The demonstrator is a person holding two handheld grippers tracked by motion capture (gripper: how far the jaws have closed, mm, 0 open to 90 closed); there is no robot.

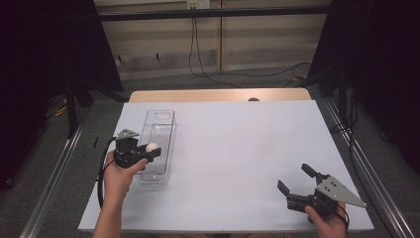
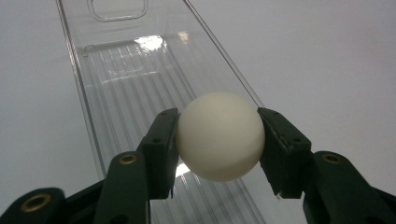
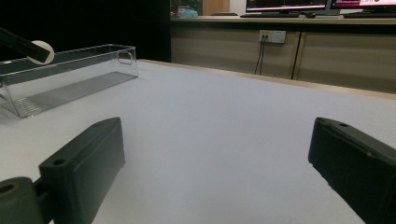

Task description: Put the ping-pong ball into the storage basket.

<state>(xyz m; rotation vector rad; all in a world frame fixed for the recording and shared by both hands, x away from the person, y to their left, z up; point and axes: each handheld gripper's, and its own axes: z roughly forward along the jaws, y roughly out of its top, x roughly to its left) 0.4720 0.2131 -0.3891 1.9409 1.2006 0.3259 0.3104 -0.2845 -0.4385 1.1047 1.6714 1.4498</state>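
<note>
- White table (image 1: 237,148) carries a clear plastic bin (image 1: 159,130) at its left.
- Left tongs (image 1: 148,151) clamp a white ball (image 1: 151,147) above the bin.
- Right tongs (image 1: 295,179) gape wide, holding nothing, low over the table's near right corner.

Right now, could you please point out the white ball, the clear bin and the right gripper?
white ball (image 2: 219,135), left gripper view, centre of its face.
clear bin (image 1: 157,116), high view, far end wall.
right gripper (image 1: 294,178), high view, between its open fingertips.
</note>
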